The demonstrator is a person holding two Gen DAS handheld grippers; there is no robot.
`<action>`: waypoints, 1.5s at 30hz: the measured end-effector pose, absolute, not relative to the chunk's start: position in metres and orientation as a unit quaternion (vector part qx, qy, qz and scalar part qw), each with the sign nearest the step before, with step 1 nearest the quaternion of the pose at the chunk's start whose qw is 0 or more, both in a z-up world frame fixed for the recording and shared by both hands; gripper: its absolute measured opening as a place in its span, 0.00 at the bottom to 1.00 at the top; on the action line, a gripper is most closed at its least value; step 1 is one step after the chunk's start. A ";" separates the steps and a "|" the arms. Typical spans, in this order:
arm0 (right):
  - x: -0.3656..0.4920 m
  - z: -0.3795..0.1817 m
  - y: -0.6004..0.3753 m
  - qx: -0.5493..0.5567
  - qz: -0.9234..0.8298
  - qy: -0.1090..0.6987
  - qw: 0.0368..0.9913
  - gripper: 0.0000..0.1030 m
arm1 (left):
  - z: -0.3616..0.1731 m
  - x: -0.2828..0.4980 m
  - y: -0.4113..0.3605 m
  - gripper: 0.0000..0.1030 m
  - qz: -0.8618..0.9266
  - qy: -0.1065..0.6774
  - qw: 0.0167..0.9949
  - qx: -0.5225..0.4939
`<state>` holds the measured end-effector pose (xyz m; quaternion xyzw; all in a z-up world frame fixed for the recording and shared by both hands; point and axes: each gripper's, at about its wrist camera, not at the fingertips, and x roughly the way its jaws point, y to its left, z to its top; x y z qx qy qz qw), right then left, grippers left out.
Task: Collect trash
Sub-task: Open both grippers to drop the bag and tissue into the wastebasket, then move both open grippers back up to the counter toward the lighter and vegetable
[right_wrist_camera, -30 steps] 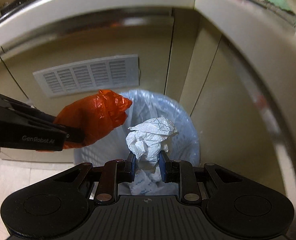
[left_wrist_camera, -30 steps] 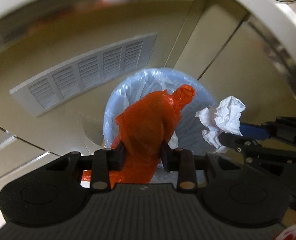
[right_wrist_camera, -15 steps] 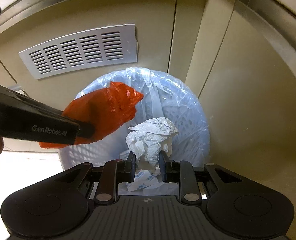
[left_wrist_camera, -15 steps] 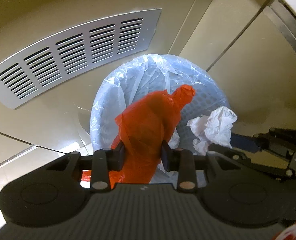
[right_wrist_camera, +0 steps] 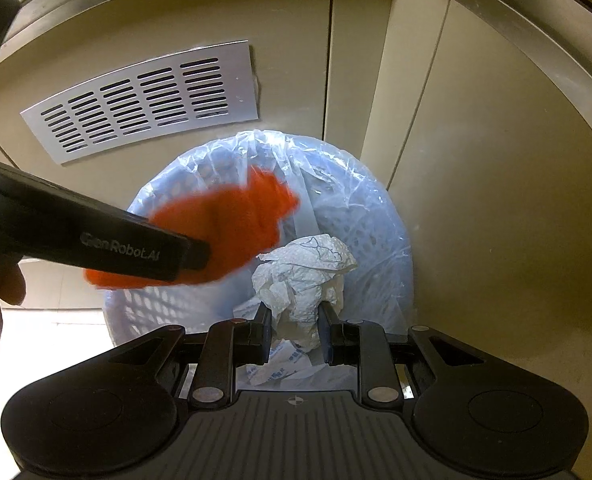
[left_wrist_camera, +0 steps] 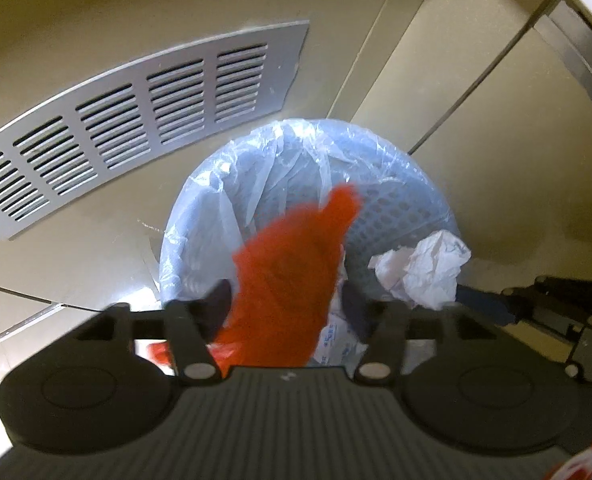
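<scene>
Left wrist view: over the lined bin, the left gripper is opening, releasing the orange bag; the right gripper is pinching the white paper wad, undropped.

Open mouth of the lined bin straight below, partly taken up by the orange bag between the opening jaws of the left gripper and the crumpled paper pinched by the right gripper. Hemmed behind by cabinet panels with a vent grille. Bare floor to the left.
</scene>
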<state>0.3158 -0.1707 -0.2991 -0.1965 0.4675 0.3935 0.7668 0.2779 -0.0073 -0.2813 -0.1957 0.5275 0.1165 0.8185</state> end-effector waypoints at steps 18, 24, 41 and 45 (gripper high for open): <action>0.318 -0.297 -0.160 -0.183 0.395 0.470 0.768 0.23 | -0.259 0.237 0.011 0.62 0.158 0.517 0.821 -0.185; 0.317 -0.299 -0.156 -0.181 0.397 0.471 0.767 0.23 | -0.259 0.230 0.016 0.62 0.164 0.518 0.818 -0.191; 0.317 -0.292 -0.159 -0.161 0.391 0.484 0.766 0.59 | -0.247 0.221 0.016 0.64 0.166 0.508 0.824 -0.188; 0.308 -0.272 -0.162 -0.162 0.395 0.476 0.769 0.59 | -0.235 0.212 0.015 0.64 0.166 0.503 0.828 -0.182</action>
